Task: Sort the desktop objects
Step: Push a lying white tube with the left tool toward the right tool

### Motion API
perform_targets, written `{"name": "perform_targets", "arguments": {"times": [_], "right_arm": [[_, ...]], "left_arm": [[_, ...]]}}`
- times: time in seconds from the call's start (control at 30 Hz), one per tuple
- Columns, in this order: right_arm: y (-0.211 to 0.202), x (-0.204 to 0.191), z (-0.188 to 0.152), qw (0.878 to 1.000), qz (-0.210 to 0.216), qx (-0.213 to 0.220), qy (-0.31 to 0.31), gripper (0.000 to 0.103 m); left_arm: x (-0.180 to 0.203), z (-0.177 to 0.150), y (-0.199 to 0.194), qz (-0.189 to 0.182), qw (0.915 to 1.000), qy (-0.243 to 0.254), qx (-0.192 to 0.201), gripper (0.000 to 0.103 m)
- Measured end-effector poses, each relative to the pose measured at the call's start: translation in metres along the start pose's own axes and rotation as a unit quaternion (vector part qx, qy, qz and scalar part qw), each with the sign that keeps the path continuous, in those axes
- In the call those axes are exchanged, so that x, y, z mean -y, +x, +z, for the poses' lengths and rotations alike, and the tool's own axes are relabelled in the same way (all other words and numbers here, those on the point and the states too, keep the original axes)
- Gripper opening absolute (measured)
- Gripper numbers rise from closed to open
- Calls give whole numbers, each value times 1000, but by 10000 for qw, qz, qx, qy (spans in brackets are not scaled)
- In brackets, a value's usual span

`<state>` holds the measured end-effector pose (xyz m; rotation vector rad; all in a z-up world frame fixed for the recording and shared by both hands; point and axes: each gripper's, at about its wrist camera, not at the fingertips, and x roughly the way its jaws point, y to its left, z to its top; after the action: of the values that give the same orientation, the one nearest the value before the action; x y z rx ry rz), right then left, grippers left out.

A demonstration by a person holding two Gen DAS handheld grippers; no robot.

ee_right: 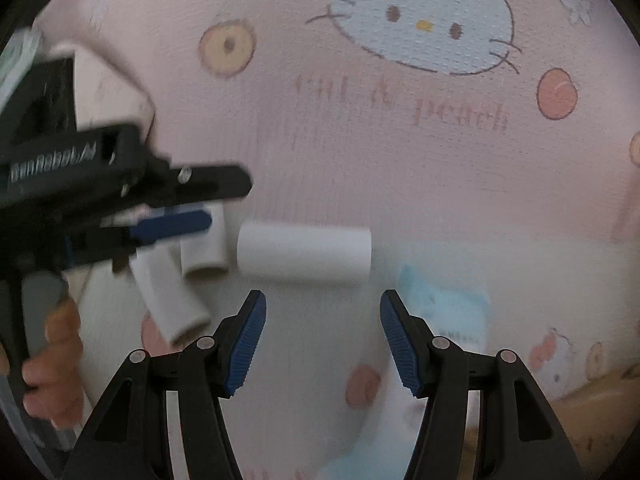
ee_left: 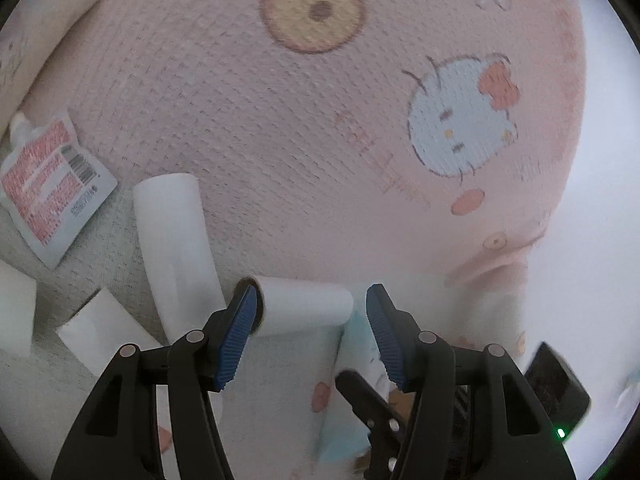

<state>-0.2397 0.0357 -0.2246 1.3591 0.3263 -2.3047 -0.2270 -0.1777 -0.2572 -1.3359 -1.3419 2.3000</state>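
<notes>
- The surface is covered by a pink cloth (ee_left: 240,120) printed with cartoon cats and peaches; whether a desk lies under it cannot be told.
- Several white paper rolls lie on the cloth. One short roll (ee_left: 304,300) lies crosswise just ahead of the left gripper (ee_left: 308,336); the right wrist view shows the same roll (ee_right: 304,256) ahead of the right gripper (ee_right: 322,340).
- Left gripper: jaws stand wide open and hold nothing. The roll's brown core end sits just behind the left pad, and the roll's length spans the gap beyond the tips, not yet between them.
- Right gripper: jaws open, empty, hovering short of the roll and apart from it.
- Other rolls, a long one (ee_left: 176,248) and a shorter one (ee_left: 108,332), lie to the left, near a red-and-white packet (ee_left: 52,184).
- Step in hand, as I judge it: the approach to picking up the crosswise roll, with sorting barely begun.
- Next move likely calls for one gripper to yield, the other to turn across the roll's width, settle over its middle and close gently, since a hollow paper roll may crush or roll away.
</notes>
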Motion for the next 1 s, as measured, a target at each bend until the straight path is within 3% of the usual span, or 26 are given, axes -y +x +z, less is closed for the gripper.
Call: {"name": "perform_targets", "arguments": {"times": [0.1, 0.2, 0.33, 0.5, 0.73, 0.83, 0.9, 1.0], "right_arm": [[8, 8, 10, 9995, 203, -3, 226, 57], [18, 12, 18, 9997, 147, -5, 171, 57], [36, 15, 21, 9997, 105, -182, 158, 57], [43, 20, 18, 9984, 479, -112, 282, 57], [48, 29, 16, 9976, 584, -126, 342, 57], [50, 40, 17, 9968, 708, -130, 356, 58], [48, 43, 16, 9967, 730, -55, 342, 58], [44, 49, 12, 9953, 876, -35, 402, 58]], "left_arm": [[4, 3, 0, -93, 9999, 88, 27, 61], [8, 4, 5, 29, 9997, 248, 36, 61], [1, 3, 20, -126, 9994, -53, -323, 61], [0, 4, 24, 50, 9997, -67, -247, 61], [4, -3, 35, 254, 9985, 169, -458, 61], [3, -5, 38, 331, 9981, 214, -478, 55], [1, -6, 39, 417, 9978, 225, -473, 44], [-3, -5, 41, 369, 9980, 125, -498, 41]]}}
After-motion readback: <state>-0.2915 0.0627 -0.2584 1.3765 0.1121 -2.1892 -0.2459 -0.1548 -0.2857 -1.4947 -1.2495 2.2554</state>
